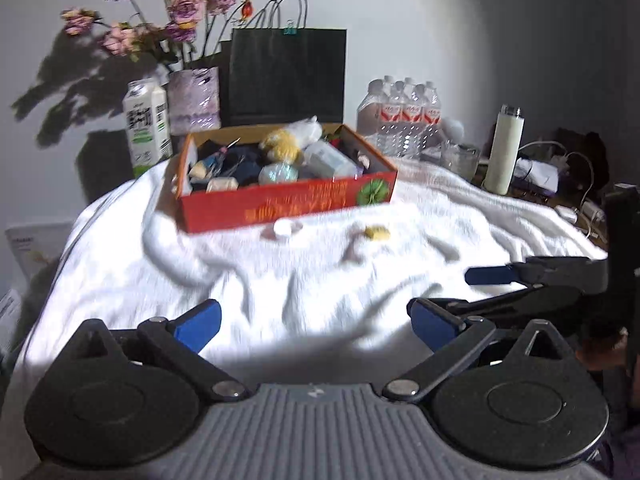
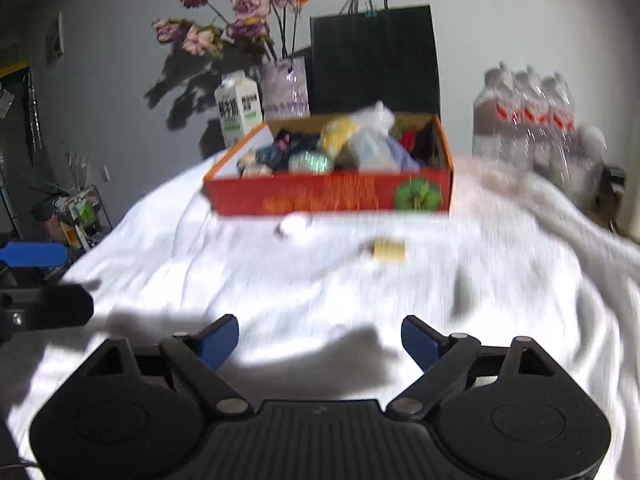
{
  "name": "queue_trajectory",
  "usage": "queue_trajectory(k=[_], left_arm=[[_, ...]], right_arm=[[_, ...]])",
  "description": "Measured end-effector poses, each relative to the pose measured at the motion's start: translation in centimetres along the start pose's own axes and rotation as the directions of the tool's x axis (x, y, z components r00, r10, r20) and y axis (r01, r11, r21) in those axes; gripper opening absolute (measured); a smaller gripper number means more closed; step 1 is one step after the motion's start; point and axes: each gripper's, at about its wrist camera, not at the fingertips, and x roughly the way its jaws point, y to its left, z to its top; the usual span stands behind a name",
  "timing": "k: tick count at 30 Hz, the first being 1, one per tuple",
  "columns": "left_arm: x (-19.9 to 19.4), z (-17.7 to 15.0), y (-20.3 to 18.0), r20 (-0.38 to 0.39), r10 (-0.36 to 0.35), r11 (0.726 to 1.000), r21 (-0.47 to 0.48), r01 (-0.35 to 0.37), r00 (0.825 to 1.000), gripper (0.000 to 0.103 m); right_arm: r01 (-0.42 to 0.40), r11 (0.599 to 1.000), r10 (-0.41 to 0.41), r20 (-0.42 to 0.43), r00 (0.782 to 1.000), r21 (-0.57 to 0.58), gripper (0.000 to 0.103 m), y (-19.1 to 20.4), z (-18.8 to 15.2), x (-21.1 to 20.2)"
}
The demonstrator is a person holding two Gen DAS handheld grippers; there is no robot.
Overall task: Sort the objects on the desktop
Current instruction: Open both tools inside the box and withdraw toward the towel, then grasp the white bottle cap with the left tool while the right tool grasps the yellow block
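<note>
Left gripper (image 1: 314, 326): jaws spread wide, nothing between them; hangs over the near edge of the surface.
Right gripper (image 2: 320, 340): jaws apart, empty; also over the near edge, just beside the left one, whose blue pad shows at the left rim of its view.
Surface: draped in a rumpled white cloth (image 1: 280, 280), bright in patches, with deep folds.
Yellow piece (image 2: 389, 249): small, flat, lying loose on the cloth in front of the box, toward its right end.
White cap (image 2: 295, 224): small and round, apparently a cap; on the cloth touching or just short of the box's front wall.
Red box (image 1: 288, 204): open cardboard box near the far edge, heaped with sorted items.
Behind the box: milk carton (image 1: 145, 128), vase of flowers (image 1: 194, 98), dark paper bag (image 1: 288, 76) and pack of water bottles (image 1: 400, 116) along the far edge.
Far right corner: white bottle (image 1: 503, 152), upright.
Risk, cloth: closing on either small piece may pinch a fold and drag the cloth.
Risk, box: contents already stand above the rim; anything dropped on top may roll out.
Risk, grippers: both work close together and could collide reaching forward.
Risk, view: both pictures are smeared, so the small pieces' exact positions are uncertain.
</note>
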Motion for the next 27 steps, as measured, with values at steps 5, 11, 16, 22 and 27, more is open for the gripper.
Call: queue_trajectory(k=[5,11,16,22,27], left_arm=[[-0.4,-3.6,-2.0,-0.041,0.024,0.999,0.039,-0.023,0.999,0.103],[0.6,-4.8,-1.7,-0.093,0.032,0.999,0.013,-0.031,0.995,0.103],[1.4,-4.1,-1.4,-0.080,0.021,1.000,-0.012,-0.022,0.997,0.103],[4.3,-1.7,-0.8,-0.041,0.009,1.000,-0.003,-0.009,0.999,0.103],[10.7,3.7,1.6,-0.030,-0.028,0.999,-0.027,0.027,0.999,0.095]], right_arm=[[0.025,0.999,-0.025,-0.004,1.000,-0.046,0.088,1.4,-4.1,-2.9],[0.086,0.995,-0.084,0.025,0.996,-0.055,0.088,1.2,-5.8,-5.0],[0.081,0.996,-0.079,0.043,0.996,-0.044,0.088,0.9,-6.3,-4.9],[0.091,0.995,-0.090,0.047,0.995,-0.027,0.086,-0.4,-4.8,-2.9],[0.095,0.994,-0.090,0.082,0.993,-0.056,0.082,-1.8,-0.4,0.4]])
